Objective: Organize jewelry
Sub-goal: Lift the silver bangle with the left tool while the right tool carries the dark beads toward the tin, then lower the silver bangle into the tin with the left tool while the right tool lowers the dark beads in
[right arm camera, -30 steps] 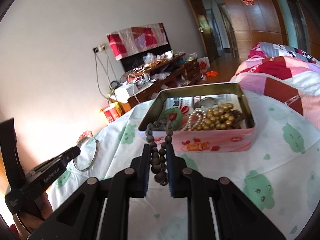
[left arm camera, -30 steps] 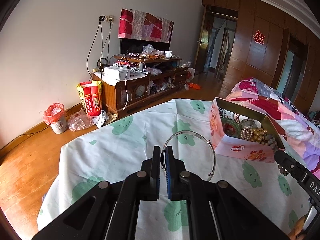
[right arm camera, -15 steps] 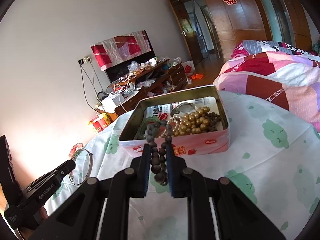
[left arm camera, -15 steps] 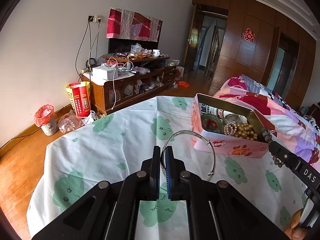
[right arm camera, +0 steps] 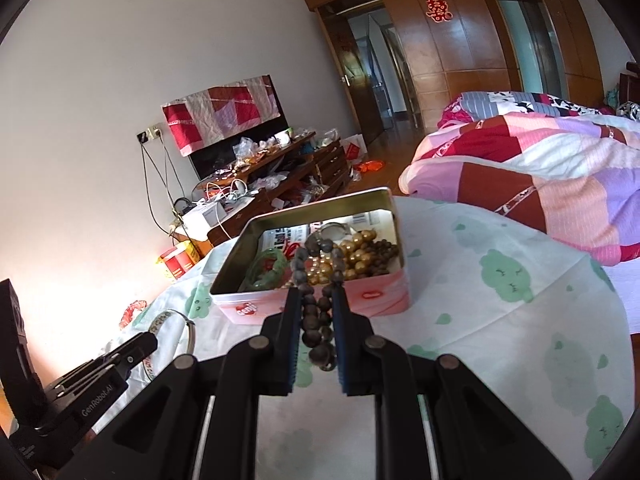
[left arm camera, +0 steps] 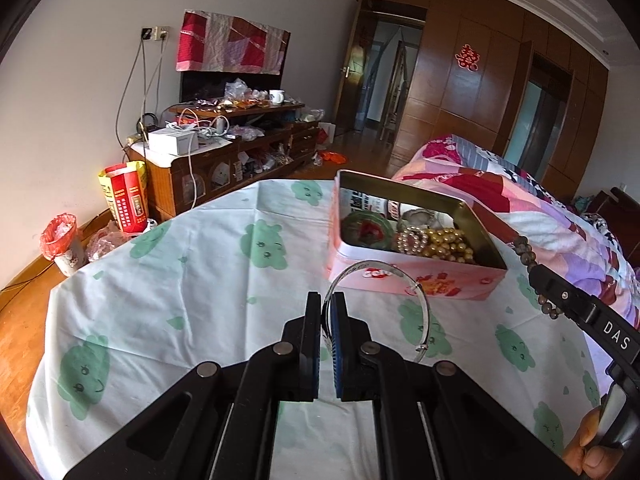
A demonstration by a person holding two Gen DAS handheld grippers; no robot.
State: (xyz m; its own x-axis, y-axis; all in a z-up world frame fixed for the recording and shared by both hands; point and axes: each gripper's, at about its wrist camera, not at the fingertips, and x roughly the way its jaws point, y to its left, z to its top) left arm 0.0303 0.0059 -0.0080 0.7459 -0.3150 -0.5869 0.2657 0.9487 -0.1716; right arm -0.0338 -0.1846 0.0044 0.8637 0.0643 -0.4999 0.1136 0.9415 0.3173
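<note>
The left gripper (left arm camera: 327, 312) is closed tight on a thin silver bangle (left arm camera: 416, 296), pinching its rim so the hoop arcs out to the right of the fingers, above the surface (left arm camera: 180, 280) and just in front of the pink tin (left arm camera: 420, 276). The right gripper (right arm camera: 316, 304) is clamped on a string of dark brown beads (right arm camera: 316, 320); the strand loops up past the fingertips and a few beads hang below between the pads. The tin stands open on the surface, which is covered with a white cloth printed with green shapes. Inside it lie a green bangle (left arm camera: 366, 230), a small pearl bracelet (left arm camera: 412, 240), gold-coloured beads (left arm camera: 448, 242) and darker beads (right arm camera: 380, 254). In the left wrist view, the right gripper shows near the tin's right side, its beads dangling beside that corner
</note>
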